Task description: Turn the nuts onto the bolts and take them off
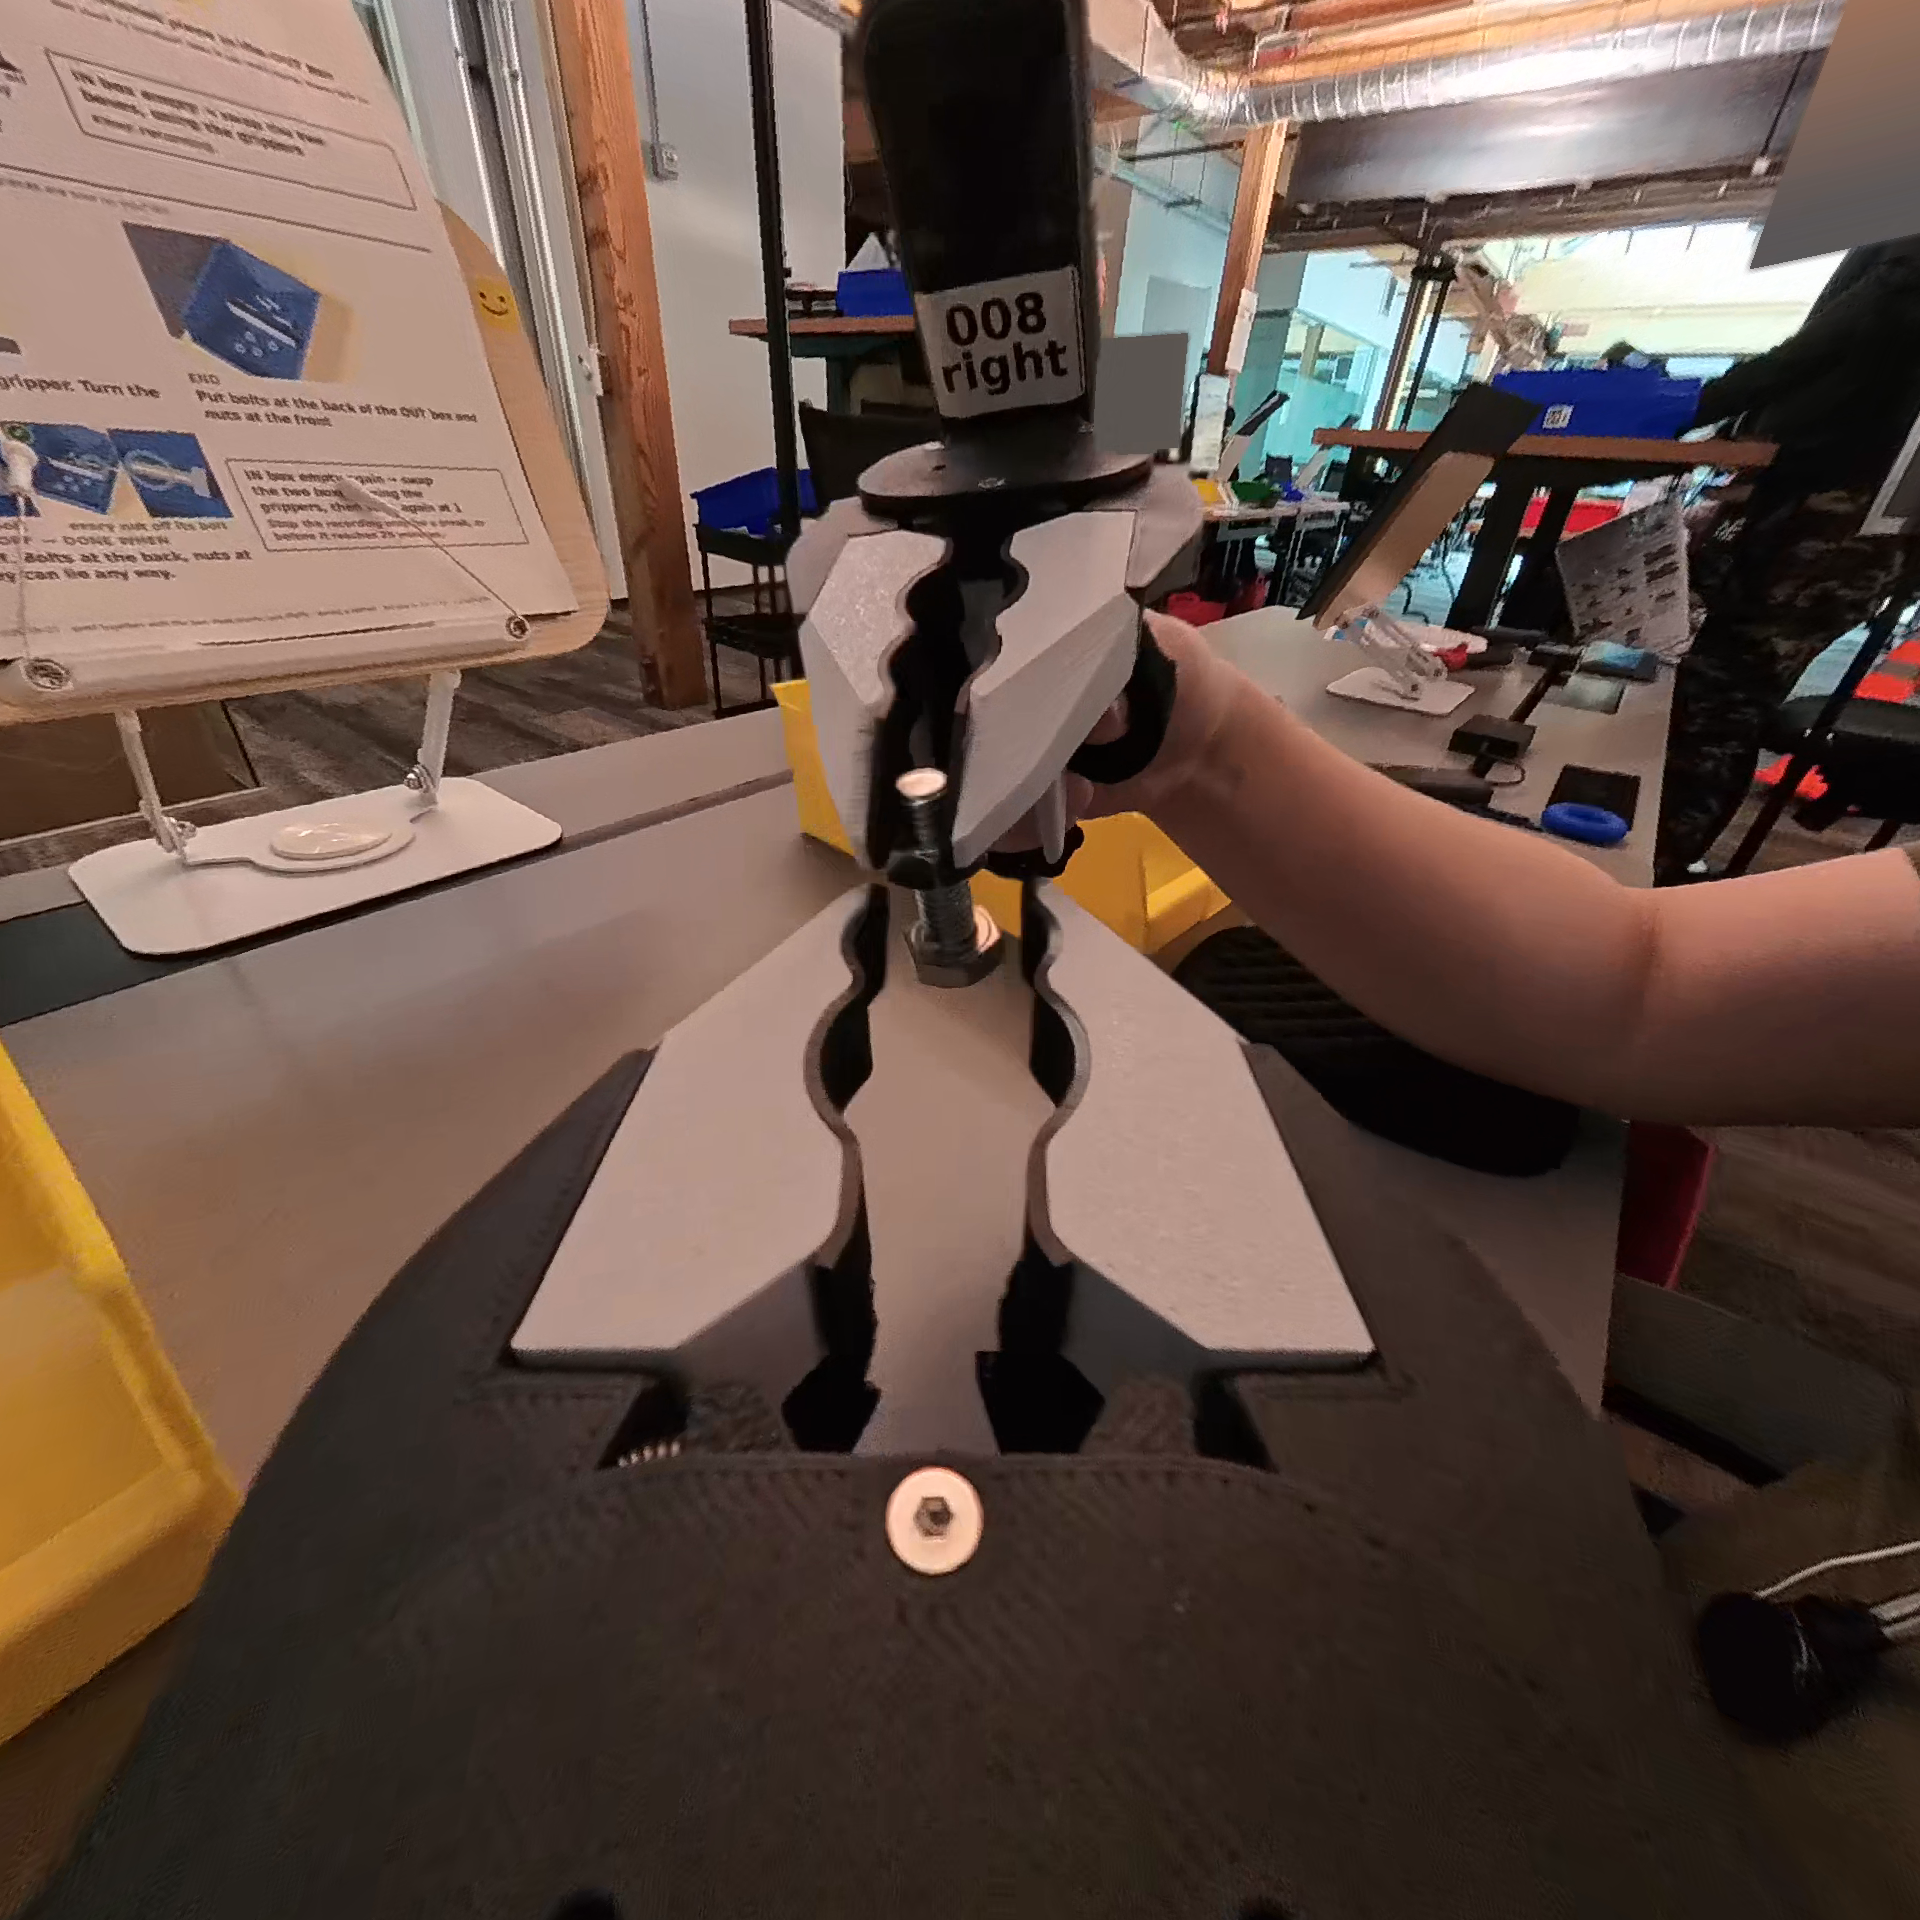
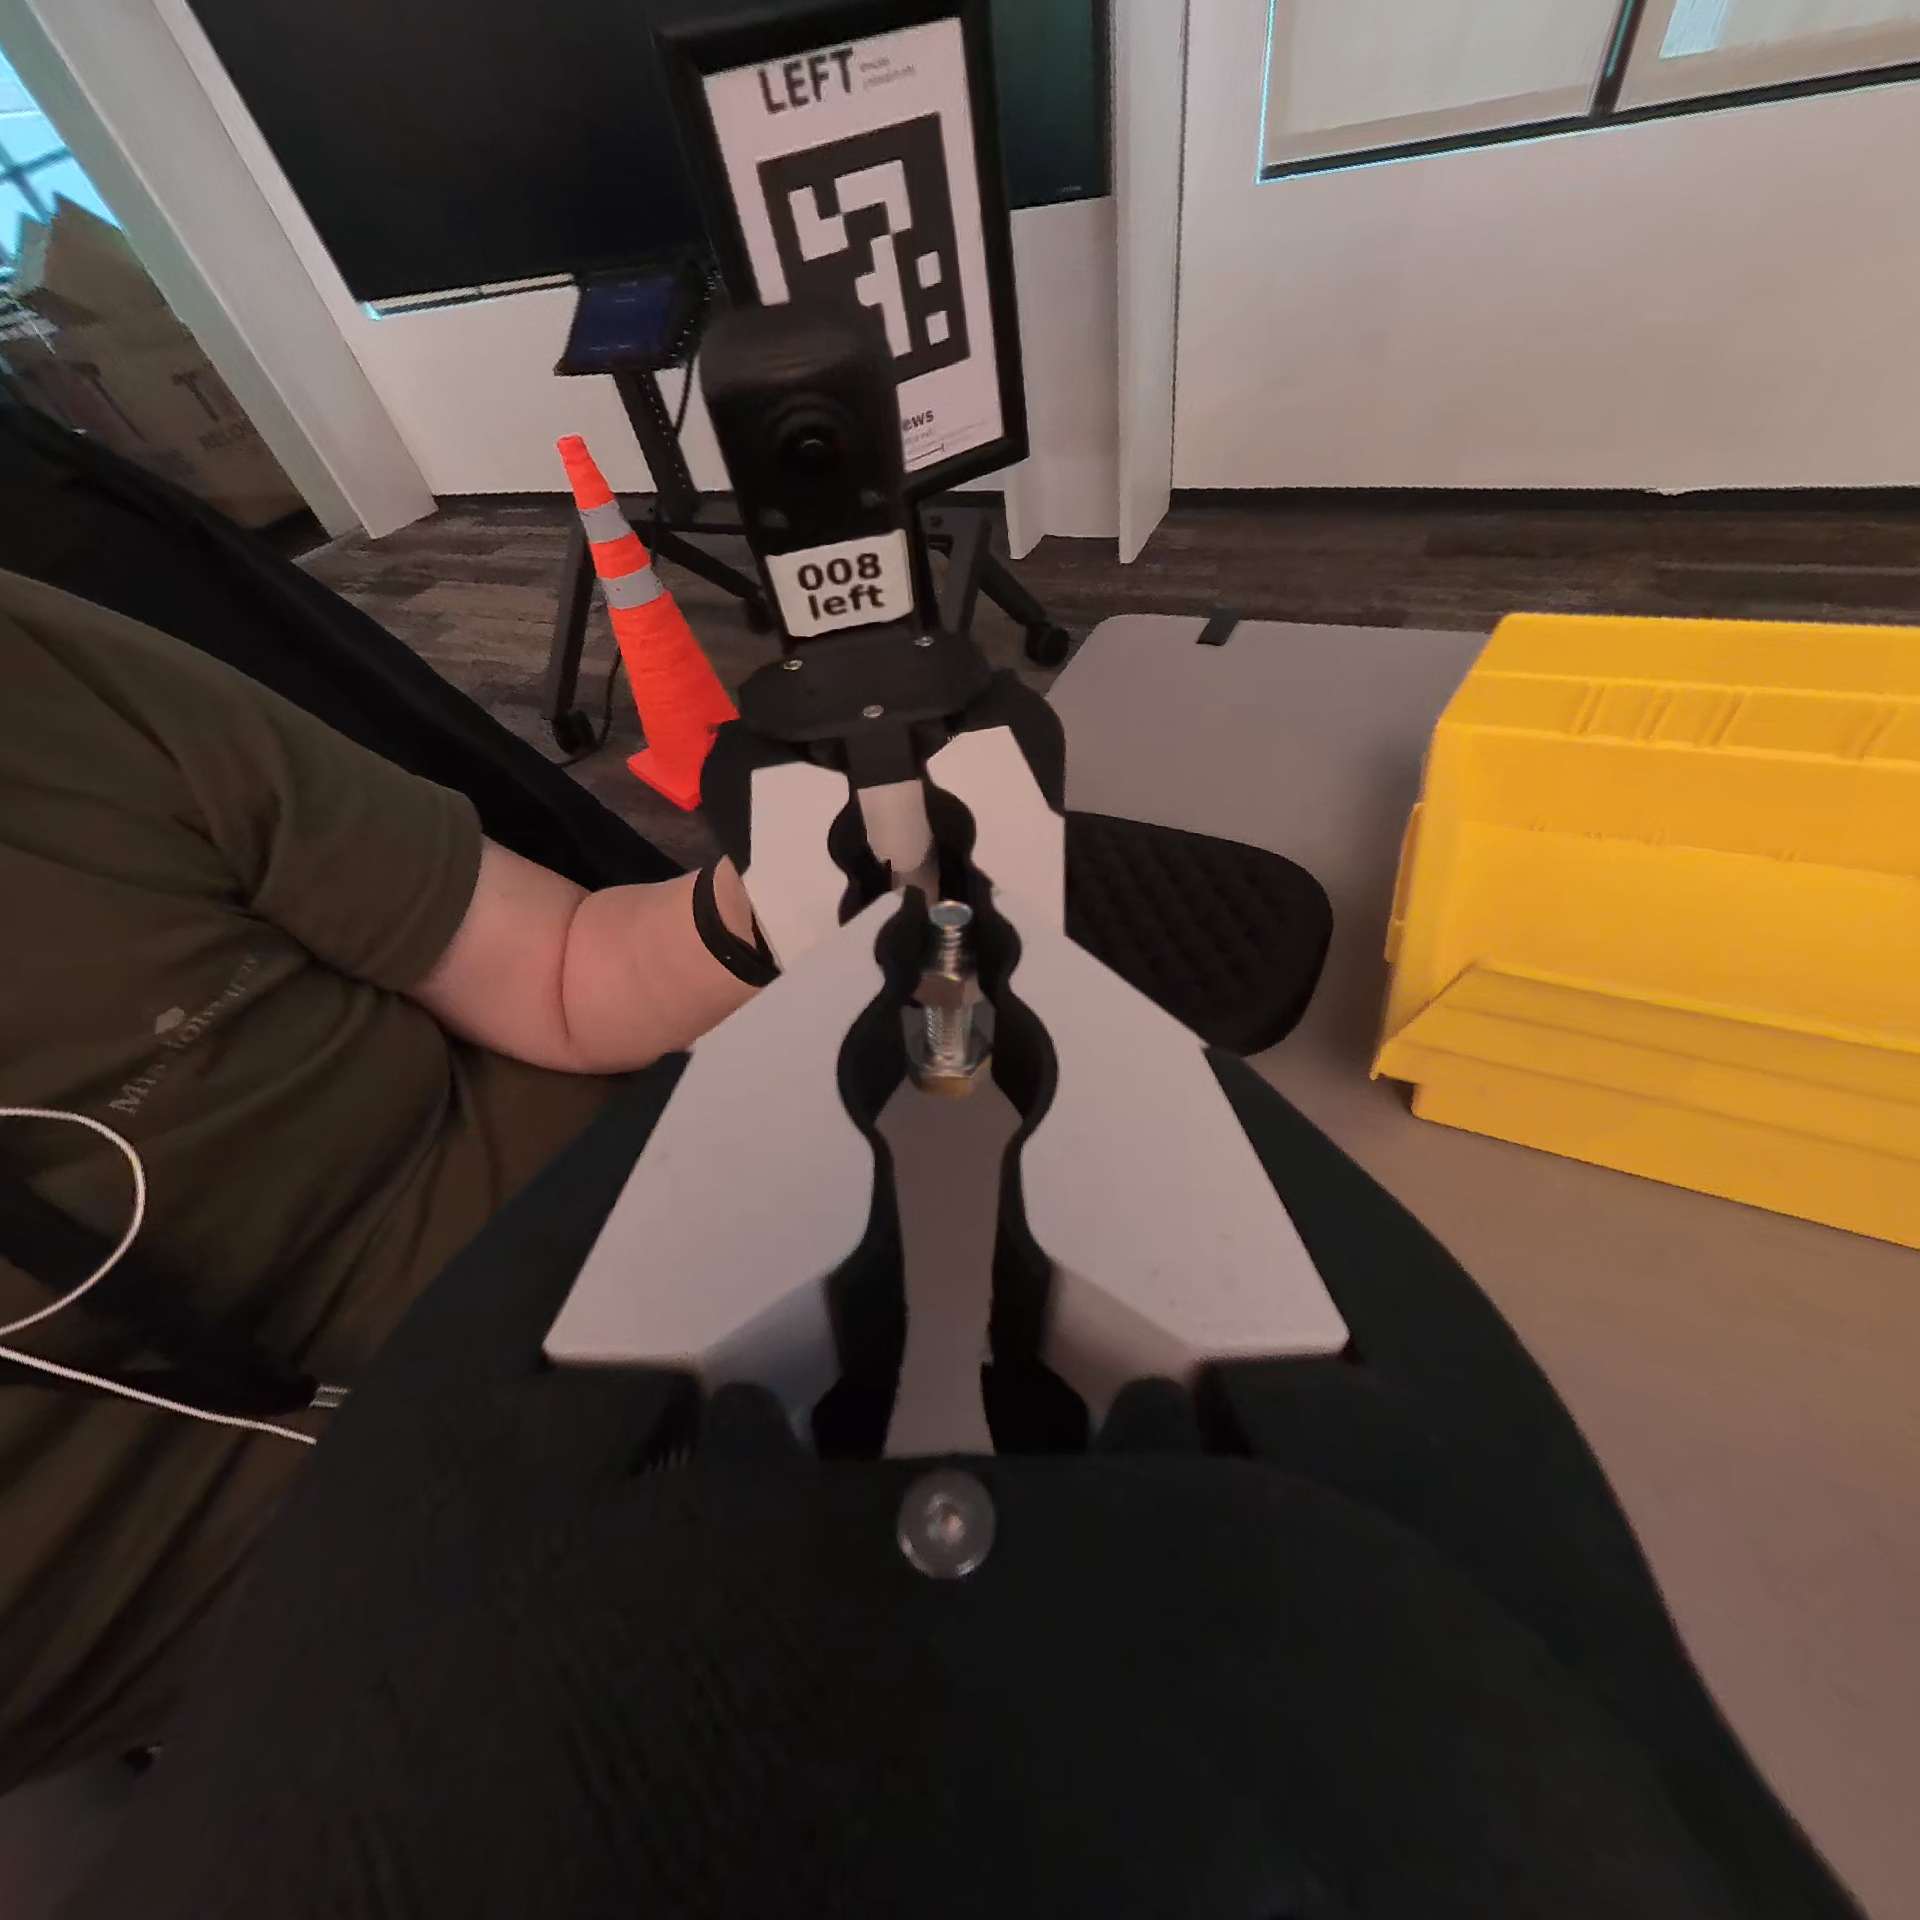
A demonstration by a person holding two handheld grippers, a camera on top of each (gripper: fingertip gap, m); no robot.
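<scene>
Left wrist view: bolt [image 1: 935, 902] stands roughly upright in the air above the grey surface [image 1: 416, 1039], hex head down, threaded end up. Nut [image 1: 912, 860] sits about midway up the thread.

Right gripper [image 1: 920, 860] comes in from above and beyond, held by a hand [image 1: 1174, 717]. Its jaws are drawn together at the tips, pinching the nut.

Left gripper [image 1: 951, 920]: jaws narrowly parted, bolt head between the tips. Cannot tell whether the pads touch it.

Right wrist view: same bolt [image 2: 950, 1023] lies in the gap between the right gripper's [image 2: 948, 927] fingers, with the left gripper [image 2: 914, 883] facing it.

Surroundings: yellow bins [image 2: 1662, 883] on the surface at right, instruction sheet on a stand [image 1: 208, 364] at left, orange cone [image 2: 644, 644] on the floor
</scene>
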